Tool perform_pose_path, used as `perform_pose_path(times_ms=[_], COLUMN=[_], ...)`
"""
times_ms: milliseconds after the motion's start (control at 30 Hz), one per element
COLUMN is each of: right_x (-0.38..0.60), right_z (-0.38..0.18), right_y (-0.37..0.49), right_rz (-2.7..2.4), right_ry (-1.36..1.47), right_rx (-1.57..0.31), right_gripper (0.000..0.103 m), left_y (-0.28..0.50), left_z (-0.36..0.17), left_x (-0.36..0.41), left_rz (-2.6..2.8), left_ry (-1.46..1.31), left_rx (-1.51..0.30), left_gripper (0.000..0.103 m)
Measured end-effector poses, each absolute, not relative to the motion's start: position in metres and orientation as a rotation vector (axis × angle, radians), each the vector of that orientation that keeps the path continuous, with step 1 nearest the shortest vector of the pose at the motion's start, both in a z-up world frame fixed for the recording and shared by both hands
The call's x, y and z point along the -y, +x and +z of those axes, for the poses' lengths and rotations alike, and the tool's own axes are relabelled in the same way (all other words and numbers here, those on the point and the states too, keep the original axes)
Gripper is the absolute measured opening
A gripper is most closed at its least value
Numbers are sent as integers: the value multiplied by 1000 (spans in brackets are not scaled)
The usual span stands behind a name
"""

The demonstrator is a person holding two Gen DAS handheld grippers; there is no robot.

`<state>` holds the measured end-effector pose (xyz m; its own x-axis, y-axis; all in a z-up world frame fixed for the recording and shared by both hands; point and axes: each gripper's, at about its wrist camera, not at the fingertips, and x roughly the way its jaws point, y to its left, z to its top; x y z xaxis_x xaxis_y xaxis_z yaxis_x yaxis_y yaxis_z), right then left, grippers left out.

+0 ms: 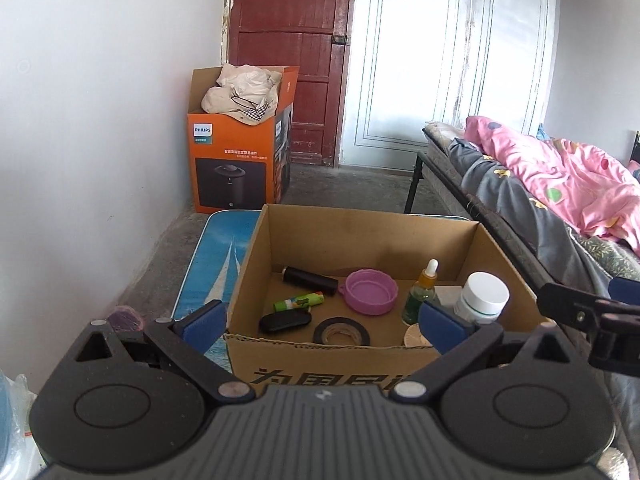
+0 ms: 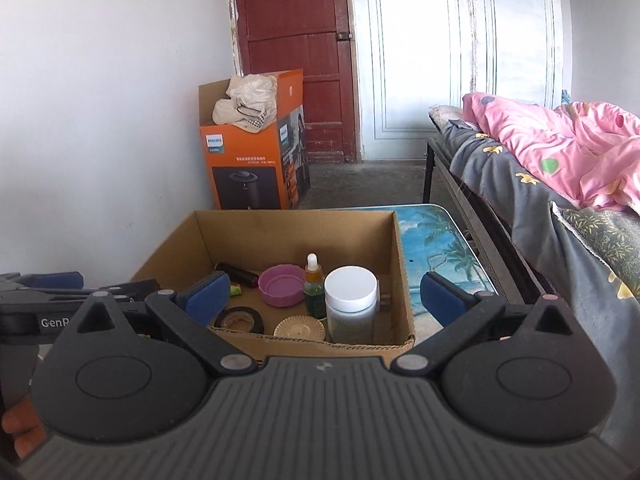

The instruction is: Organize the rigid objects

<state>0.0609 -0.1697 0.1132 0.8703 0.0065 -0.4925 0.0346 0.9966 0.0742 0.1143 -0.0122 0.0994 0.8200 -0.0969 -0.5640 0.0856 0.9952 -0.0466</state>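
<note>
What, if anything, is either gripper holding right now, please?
Nothing: the left gripper and right gripper are both open and empty before the cardboard box.

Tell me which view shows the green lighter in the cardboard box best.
Left wrist: the green lighter lies fully visible on the cardboard box floor. Right wrist shows only its tip, behind a gripper finger.

"PHILIPS" on orange box [image 1: 236,148]; "GenR" on left tongs [image 2: 52,322].
</note>
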Motion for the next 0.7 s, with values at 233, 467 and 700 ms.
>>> perform_pose_path(times_ms=[233,467,700], right_x=[154,150,150], right_z=[94,86,83], right_y=[86,97,101], right_rz=[-35,-39,-34], right_ry=[85,58,51], right_rx=[-582,-606,-614], right_gripper=[102,102,102], left_y=[120,128,131], left_z=[91,84,82], left_x=[8,5,5], left_rz=[-65,-51,-49], left_ry=[-20,-2,22], left_rx=[-633,-659,-659], left_gripper=[103,102,102])
